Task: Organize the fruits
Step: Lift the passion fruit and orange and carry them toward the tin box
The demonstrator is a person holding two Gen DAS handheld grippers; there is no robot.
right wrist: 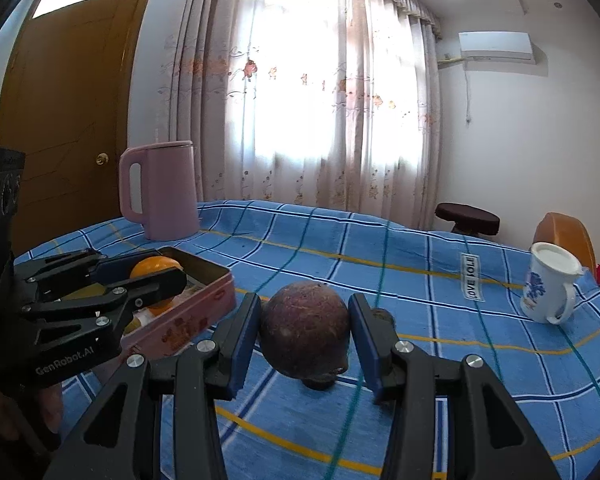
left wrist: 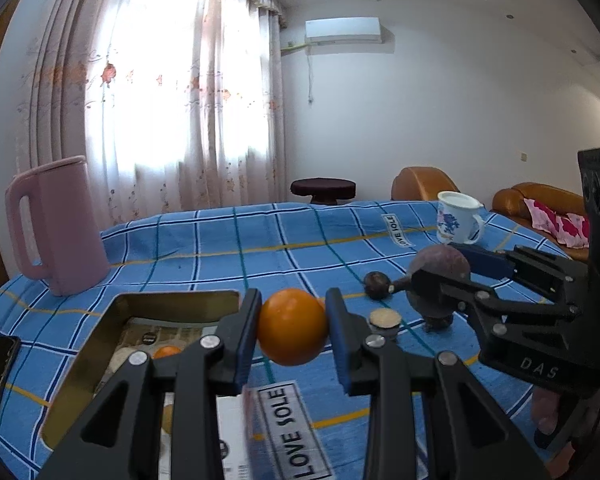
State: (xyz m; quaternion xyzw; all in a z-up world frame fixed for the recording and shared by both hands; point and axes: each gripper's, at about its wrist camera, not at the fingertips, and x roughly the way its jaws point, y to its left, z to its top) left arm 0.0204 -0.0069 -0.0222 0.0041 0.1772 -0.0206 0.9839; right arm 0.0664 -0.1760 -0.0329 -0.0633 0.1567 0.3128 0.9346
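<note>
1. The orange (left wrist: 292, 326) is a smooth, even-coloured ball with no long axis; which way its stem end faces cannot be told. It is pinched between the blue pads of the left gripper (left wrist: 292, 330), lifted off the cloth just beside the right edge of the open tin box (left wrist: 80, 364).
2. The mangosteen (right wrist: 304, 328) is round, dull purple-brown with pale scuffs, and its darker calyx end points downward. The right gripper (right wrist: 305, 340) clamps it on both sides, above the blue checked tablecloth (right wrist: 440, 320).
3. Readable writing: "LOVE SOLE" on the cloth label (left wrist: 296, 436), "DAS" on the right gripper body, "GenRobot.AI" on the left gripper body.
4. Inside the tin box lies another orange fruit (left wrist: 167, 352), partly hidden by the gripper. A small dark fruit (left wrist: 376, 282) sits on the worktop beyond the held orange.
5. A pink kettle (left wrist: 60, 224) stands at the far left, and a white mug (right wrist: 550, 288) with blue flowers at the far right.
</note>
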